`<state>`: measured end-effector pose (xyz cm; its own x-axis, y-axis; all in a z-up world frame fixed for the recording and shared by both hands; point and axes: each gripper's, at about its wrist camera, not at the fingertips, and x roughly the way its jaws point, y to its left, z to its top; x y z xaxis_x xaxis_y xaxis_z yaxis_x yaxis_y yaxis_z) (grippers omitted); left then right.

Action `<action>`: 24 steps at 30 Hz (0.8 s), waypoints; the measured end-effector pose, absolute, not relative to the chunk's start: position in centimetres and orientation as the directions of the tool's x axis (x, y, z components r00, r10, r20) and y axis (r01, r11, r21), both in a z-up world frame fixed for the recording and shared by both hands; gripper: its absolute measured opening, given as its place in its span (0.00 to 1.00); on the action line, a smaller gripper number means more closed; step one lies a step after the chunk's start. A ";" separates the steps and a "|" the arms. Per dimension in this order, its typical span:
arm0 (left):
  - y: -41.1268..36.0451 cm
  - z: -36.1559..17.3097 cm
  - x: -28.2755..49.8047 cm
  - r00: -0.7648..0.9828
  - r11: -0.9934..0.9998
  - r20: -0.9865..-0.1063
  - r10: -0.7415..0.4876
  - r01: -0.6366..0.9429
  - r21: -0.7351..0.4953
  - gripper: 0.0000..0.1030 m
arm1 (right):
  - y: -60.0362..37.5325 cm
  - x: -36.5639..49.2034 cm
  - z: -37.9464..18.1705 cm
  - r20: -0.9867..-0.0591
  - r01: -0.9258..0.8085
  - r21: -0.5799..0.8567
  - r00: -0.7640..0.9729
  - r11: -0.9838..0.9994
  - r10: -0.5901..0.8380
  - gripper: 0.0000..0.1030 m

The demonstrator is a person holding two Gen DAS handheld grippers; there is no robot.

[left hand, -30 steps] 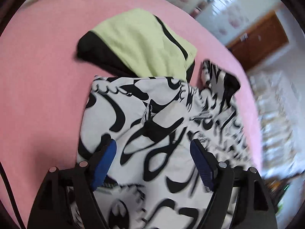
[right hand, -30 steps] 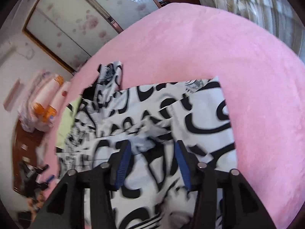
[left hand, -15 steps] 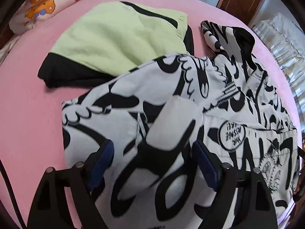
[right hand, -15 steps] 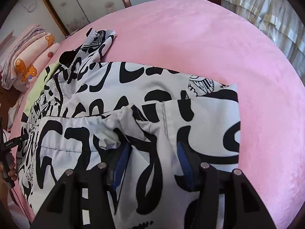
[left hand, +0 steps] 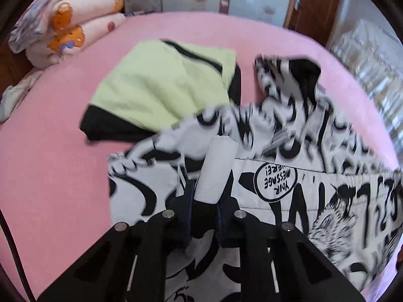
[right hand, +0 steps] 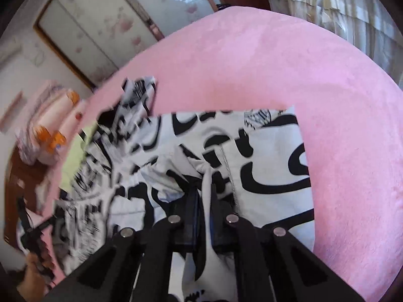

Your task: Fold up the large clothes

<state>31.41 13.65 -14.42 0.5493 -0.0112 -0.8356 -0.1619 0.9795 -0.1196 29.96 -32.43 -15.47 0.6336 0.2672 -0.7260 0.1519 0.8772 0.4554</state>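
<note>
A large white garment with bold black cartoon print [left hand: 277, 183] lies spread on the pink bed [left hand: 50, 151]. My left gripper [left hand: 205, 196] has its jaws closing on a raised fold of this garment near its left edge, and the pads press the cloth. In the right wrist view the same printed garment [right hand: 272, 151] covers the middle of the bed [right hand: 327, 75]. My right gripper [right hand: 204, 196] is shut on a pinched ridge of it, with cloth bunched between the blue pads.
A folded light green and black garment [left hand: 161, 93] lies just beyond the printed one. Stacked pink quilts [left hand: 68, 30] sit at the far left corner. A person's hand [right hand: 27, 276] shows at the lower left. Pale curtains [right hand: 340, 7] hang past the bed.
Both grippers went from open over the cloth to shut on pinched folds. The left one has swung, so the green garment and quilts now sit further back in view.
</note>
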 end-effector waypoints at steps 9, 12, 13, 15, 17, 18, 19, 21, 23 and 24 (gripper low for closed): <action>13.1 -12.0 37.1 0.599 0.977 -0.799 0.051 -0.197 -0.085 0.12 | -32.5 35.2 -13.4 -0.709 0.185 0.421 0.677 0.888 0.195 0.04; 12.8 -13.6 39.3 0.593 0.975 -0.802 0.069 -0.211 -0.073 0.12 | -32.4 37.8 -14.8 -0.735 0.226 0.389 0.661 0.893 0.153 0.03; 12.6 -14.4 39.9 0.586 0.975 -0.807 0.080 -0.215 -0.059 0.12 | -32.5 38.5 -15.3 -0.747 0.239 0.374 0.650 0.896 0.138 0.03; 12.4 -16.1 40.7 0.567 0.974 -0.817 0.104 -0.223 -0.031 0.12 | -32.3 40.4 -16.7 -0.783 0.266 0.331 0.613 0.905 0.107 0.04; 12.4 -17.3 41.0 0.567 0.973 -0.814 0.122 -0.230 -0.015 0.12 | -31.9 41.7 -18.1 -0.814 0.270 0.270 0.577 0.924 0.069 0.04; 12.3 -17.8 41.1 0.571 0.974 -0.811 0.129 -0.226 -0.004 0.12 | -31.6 41.9 -18.5 -0.821 0.267 0.244 0.568 0.932 0.052 0.04; 12.2 -18.1 41.1 0.576 0.975 -0.807 0.135 -0.223 0.004 0.12 | -31.3 42.2 -19.2 -0.832 0.263 0.213 0.554 0.941 0.033 0.04; 12.1 -18.7 41.0 0.590 0.977 -0.795 0.137 -0.211 0.011 0.13 | -31.1 42.9 -20.4 -0.850 0.261 0.179 0.527 0.949 0.015 0.05; 12.3 -19.1 40.8 0.603 0.979 -0.787 0.131 -0.204 0.007 0.16 | -30.9 43.2 -21.2 -0.856 0.251 0.152 0.516 0.956 0.001 0.09; 12.5 -19.2 40.7 0.606 0.979 -0.785 0.127 -0.205 0.000 0.17 | -30.6 43.2 -21.4 -0.857 0.245 0.131 0.516 0.961 -0.015 0.10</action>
